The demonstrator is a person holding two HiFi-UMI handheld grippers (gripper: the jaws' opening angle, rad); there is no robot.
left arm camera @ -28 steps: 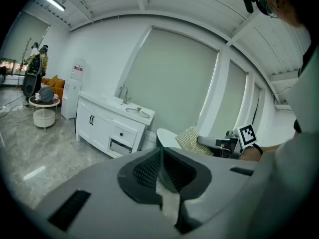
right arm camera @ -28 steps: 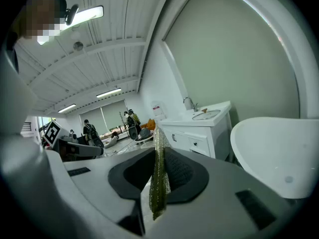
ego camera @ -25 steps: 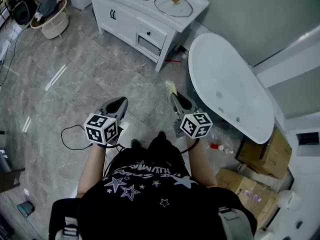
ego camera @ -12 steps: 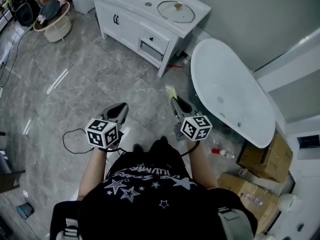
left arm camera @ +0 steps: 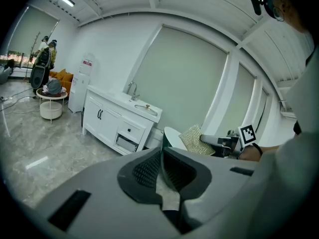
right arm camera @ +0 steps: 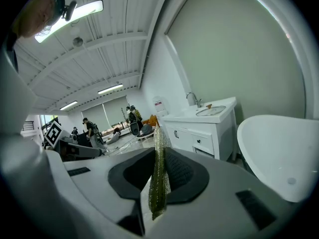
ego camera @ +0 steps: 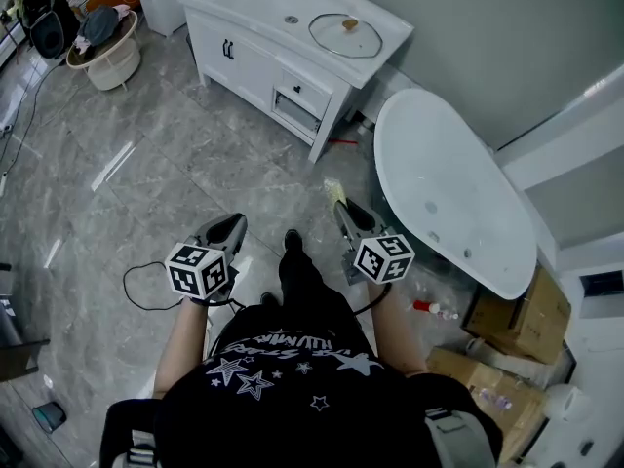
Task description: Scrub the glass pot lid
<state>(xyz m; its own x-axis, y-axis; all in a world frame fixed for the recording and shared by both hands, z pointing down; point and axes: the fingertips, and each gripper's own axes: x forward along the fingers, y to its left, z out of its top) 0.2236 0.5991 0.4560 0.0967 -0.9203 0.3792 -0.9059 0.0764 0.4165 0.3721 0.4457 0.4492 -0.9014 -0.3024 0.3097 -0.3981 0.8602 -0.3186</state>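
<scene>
The glass pot lid [ego camera: 345, 34] with a brown knob lies flat on the white vanity [ego camera: 255, 10], right of the basin, far ahead of both grippers. In the right gripper view the lid [right arm camera: 210, 111] shows on the counter, and in the left gripper view the lid [left arm camera: 142, 106] is small. My right gripper [ego camera: 343, 206] is shut on a yellow-green scrub pad [right arm camera: 158, 173], which stands upright between its jaws. My left gripper [ego camera: 232, 222] is shut with nothing in it. Both are held at waist height above the floor.
A white oval bathtub [ego camera: 448, 193] stands to the right of the vanity. Cardboard boxes [ego camera: 507, 310] and a small bottle [ego camera: 434, 310] lie by the tub's near end. A black cable [ego camera: 146, 281] loops on the marble floor at left. A round side table [ego camera: 102, 42] stands far left.
The person has stepped toward the vanity, one foot now out in front. The vanity and tub have shifted slightly in view. Both grippers keep their pose and grip.
</scene>
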